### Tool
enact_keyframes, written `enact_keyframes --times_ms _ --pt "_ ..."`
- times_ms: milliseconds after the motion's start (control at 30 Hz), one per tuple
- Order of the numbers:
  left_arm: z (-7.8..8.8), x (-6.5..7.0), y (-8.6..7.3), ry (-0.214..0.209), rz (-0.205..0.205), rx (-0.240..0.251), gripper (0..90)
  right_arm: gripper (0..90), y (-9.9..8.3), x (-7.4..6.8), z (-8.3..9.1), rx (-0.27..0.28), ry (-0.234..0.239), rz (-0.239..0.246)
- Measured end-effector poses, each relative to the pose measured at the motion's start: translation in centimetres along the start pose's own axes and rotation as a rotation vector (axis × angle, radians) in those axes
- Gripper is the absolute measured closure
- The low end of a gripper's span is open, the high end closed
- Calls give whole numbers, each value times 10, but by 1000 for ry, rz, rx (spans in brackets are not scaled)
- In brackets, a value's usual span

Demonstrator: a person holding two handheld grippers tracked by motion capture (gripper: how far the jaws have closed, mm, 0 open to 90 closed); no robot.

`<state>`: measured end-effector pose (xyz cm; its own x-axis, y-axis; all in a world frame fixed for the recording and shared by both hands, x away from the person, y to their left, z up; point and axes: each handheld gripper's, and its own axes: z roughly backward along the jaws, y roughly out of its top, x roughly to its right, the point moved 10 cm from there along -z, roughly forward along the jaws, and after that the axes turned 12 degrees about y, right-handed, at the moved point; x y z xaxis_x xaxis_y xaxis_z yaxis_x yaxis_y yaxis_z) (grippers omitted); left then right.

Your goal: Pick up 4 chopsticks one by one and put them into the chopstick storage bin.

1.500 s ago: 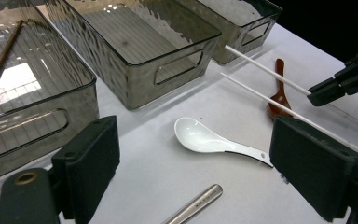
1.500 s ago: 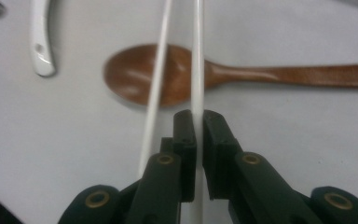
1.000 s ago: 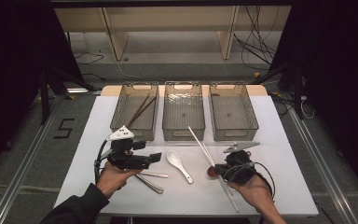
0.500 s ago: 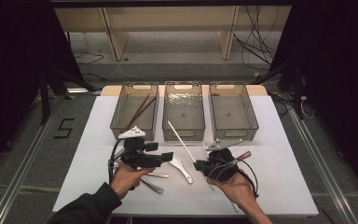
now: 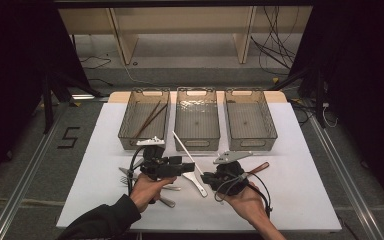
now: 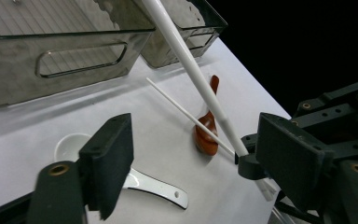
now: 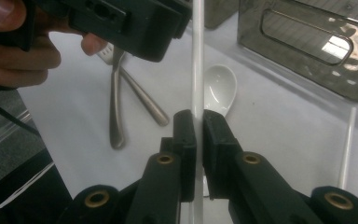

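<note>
My right gripper (image 5: 207, 177) (image 7: 196, 126) is shut on the lower part of a long white chopstick (image 5: 185, 147) (image 7: 197, 56), which slants up and left over the table. That chopstick (image 6: 191, 65) runs through the gap of my left gripper (image 5: 187, 168) (image 6: 198, 156). The left jaws have just been closing, but both pads still stand off the stick. A second white chopstick (image 6: 182, 109) (image 7: 347, 144) lies flat on the table. A white spoon (image 5: 196, 183) (image 7: 220, 91) and a red-brown spoon (image 6: 206, 133) (image 5: 258, 167) lie near the grippers.
Three clear bins stand in a row at the back: the left bin (image 5: 144, 120) holds brown chopsticks, then the middle bin (image 5: 196, 119) and the right bin (image 5: 250, 119). Metal cutlery (image 5: 166, 201) (image 7: 115, 107) lies under the left hand. The table's front edge (image 5: 200, 227) is near.
Both hands have come together near the table's middle. The right gripper has carried the white chopstick leftward, and the left gripper has moved right until its jaws stand on both sides of the stick.
</note>
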<state>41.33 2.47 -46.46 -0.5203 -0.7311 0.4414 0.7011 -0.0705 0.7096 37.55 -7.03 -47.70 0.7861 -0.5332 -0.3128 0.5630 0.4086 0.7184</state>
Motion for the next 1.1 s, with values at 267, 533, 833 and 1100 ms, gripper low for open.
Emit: enact_keyframes --times_ms 267,533,833,1100 --pt "-3 11 -4 -55 7 -11 373 851 2 -5 -3 13 11 8" --pt "-3 14 -4 -107 19 -20 490 851 2 -9 -6 24 26 20" --pt "-1 16 -4 -142 22 -20 629 850 3 -11 -6 37 38 27" --pt "-1 16 -3 -159 36 -18 741 850 4 -12 -6 50 53 30"
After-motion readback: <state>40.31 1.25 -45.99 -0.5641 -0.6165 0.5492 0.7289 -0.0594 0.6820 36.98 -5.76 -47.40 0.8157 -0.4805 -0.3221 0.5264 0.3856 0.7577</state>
